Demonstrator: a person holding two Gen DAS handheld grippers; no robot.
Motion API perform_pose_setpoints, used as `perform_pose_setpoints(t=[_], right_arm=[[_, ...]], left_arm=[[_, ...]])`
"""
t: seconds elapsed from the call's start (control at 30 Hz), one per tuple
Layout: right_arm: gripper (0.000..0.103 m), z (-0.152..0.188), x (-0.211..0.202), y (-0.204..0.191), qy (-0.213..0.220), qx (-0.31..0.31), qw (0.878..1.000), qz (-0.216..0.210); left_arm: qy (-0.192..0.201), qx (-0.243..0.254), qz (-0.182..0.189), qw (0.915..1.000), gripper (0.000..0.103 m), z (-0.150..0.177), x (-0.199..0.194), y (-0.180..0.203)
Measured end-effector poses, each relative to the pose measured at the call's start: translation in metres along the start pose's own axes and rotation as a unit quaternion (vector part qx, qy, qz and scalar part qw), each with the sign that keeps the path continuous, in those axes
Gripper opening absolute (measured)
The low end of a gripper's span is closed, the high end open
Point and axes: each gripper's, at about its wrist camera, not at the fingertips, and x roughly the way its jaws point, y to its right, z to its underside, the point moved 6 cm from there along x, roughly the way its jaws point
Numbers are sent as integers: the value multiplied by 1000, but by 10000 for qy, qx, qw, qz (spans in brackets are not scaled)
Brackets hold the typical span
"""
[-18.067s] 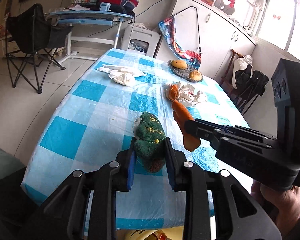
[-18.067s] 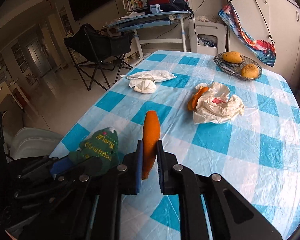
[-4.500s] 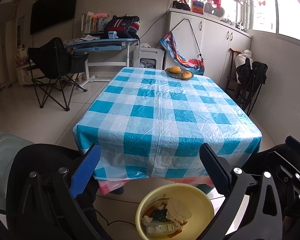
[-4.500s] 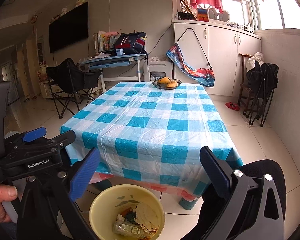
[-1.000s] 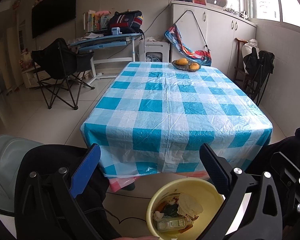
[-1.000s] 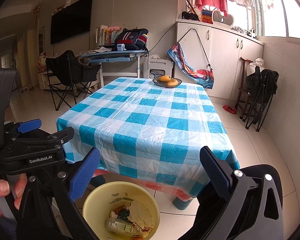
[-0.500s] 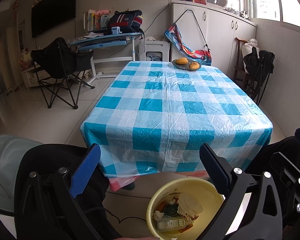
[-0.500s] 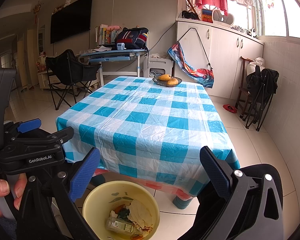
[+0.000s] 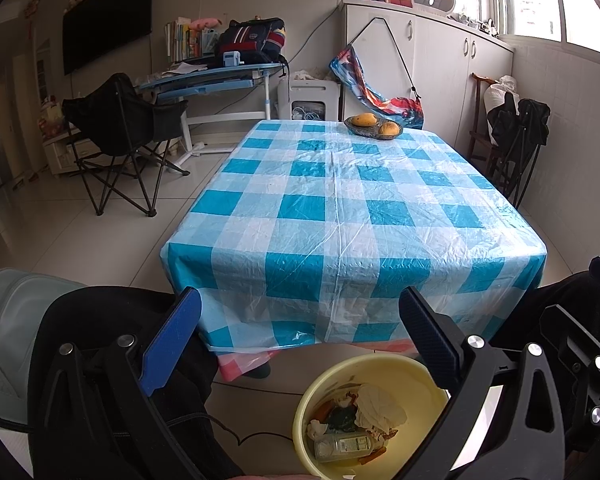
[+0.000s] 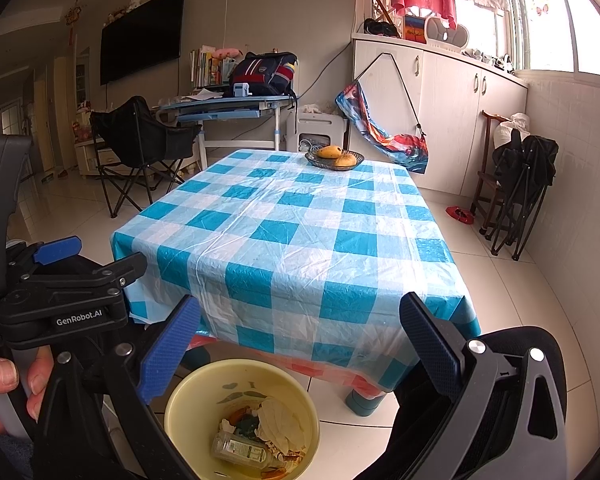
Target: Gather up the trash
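Note:
A yellow bin (image 9: 416,376) stands on the floor just in front of the table, below both grippers. Inside lie crumpled paper (image 9: 380,404), a clear plastic bottle (image 9: 346,446), a green item and an orange scrap. The same yellow bin (image 10: 204,396) shows low in the right wrist view, with the plastic bottle (image 10: 238,450) at its bottom. My left gripper (image 9: 298,338) is open with nothing between its fingers. My right gripper (image 10: 298,340) is open and empty as well. The left gripper's body (image 10: 60,300) appears at the left of the right wrist view, held by a hand (image 10: 4,388).
The table with a blue-and-white checked cloth (image 9: 340,200) carries only a dish of mangoes (image 9: 374,126) at its far end. A black folding chair (image 9: 120,136) stands left, a desk behind it, white cabinets and a folded chair (image 10: 520,184) right. Dark trouser legs flank the bin.
Nothing has visibly changed over the last second. Long before, each gripper was shut on a piece of trash over a littered table; both are open now and the trash lies in the bin.

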Motion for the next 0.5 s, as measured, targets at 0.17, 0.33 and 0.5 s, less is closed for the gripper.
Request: perform_pose_setpoints(t=[0.17,0.33,0.5], right_arm=[[95,4,-1,0,-8,-2,10000,0],[95,6,-1,0,-23,-2,10000,-1],[95,6,-1,0,-27,-3,10000,-3]], left_arm=[[-1,0,1,10000,96,-1,0,0],[-11,0,0,10000,96,0,0,0],[-40,-36,18,10000,96,2,2,-2]])
